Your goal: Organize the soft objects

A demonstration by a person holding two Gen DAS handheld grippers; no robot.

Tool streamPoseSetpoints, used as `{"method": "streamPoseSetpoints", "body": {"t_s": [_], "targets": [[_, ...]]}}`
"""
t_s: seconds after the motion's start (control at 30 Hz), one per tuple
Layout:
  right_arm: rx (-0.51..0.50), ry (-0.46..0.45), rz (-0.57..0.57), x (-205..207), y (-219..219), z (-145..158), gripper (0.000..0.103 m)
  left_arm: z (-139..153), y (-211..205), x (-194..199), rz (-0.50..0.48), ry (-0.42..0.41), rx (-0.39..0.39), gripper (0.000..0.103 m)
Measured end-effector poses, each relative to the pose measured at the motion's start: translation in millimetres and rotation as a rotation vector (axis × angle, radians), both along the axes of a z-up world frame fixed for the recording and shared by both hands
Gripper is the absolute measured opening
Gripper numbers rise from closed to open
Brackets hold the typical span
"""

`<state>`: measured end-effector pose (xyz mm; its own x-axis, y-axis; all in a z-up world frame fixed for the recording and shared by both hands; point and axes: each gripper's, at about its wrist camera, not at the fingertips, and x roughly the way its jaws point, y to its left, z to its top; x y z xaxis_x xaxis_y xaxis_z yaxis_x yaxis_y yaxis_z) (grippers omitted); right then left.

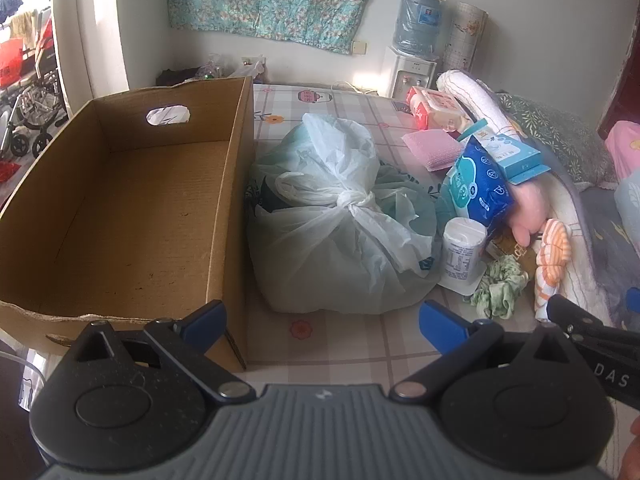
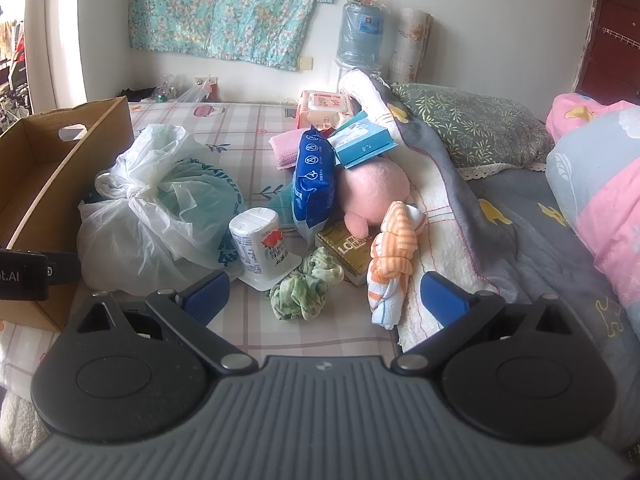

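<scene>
Both claws are spread wide and grasp nothing: the left gripper (image 1: 322,322) hangs over the bed's checked sheet (image 1: 340,344) with one finger in front of the box's near corner and the other just short of the knotted bag, and the right gripper (image 2: 324,298) hangs over the sheet with the green scrunchie (image 2: 306,286) lying between its fingers, untouched. Taking the bag (image 1: 340,236) as the landmark, one cardboard box (image 1: 120,216) stands touching its left side; the box has a cut-out handle hole in its far wall and nothing shows inside it. The bag itself is one white plastic sack tied shut at the top, with dark and pale contents too blurred to name. Just right of the bag stands one white carton (image 2: 260,246), upside down. Right of that lie the scrunchie, one blue wipes pack (image 2: 314,184) leaning upright, one pink plush (image 2: 374,196), one yellow flat pack (image 2: 344,248) and one orange-striped cloth (image 2: 394,244) in a bundle. Behind these, farther from the bag, sit one pink cloth (image 2: 286,146), one light-blue box (image 2: 362,142) and one pink-and-white wipes pack (image 2: 326,108). Far right of the bag lie a grey blanket (image 2: 500,216) and one green leafy pillow (image 2: 472,124).
</scene>
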<state>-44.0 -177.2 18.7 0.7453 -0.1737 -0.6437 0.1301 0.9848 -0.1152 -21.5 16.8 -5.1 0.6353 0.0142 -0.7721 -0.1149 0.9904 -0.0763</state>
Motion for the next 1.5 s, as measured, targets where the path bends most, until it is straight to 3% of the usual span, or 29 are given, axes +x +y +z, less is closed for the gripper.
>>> {"method": "streamPoseSetpoints", "body": {"t_s": [0.23, 0.73, 1.5], "targets": [[0.002, 0.004, 0.002, 4, 1, -2, 0.102, -2, 3, 1, 0.034, 0.002, -0.006, 0.103], [0.028, 0.051, 0.008, 11, 2, -6, 0.102, -8, -13, 2, -0.053, 0.047, 0.05, 0.103], [0.026, 0.068, 0.04, 20, 15, -2, 0.102, -4, 2, 0, 0.013, 0.06, 0.03, 0.103]]}}
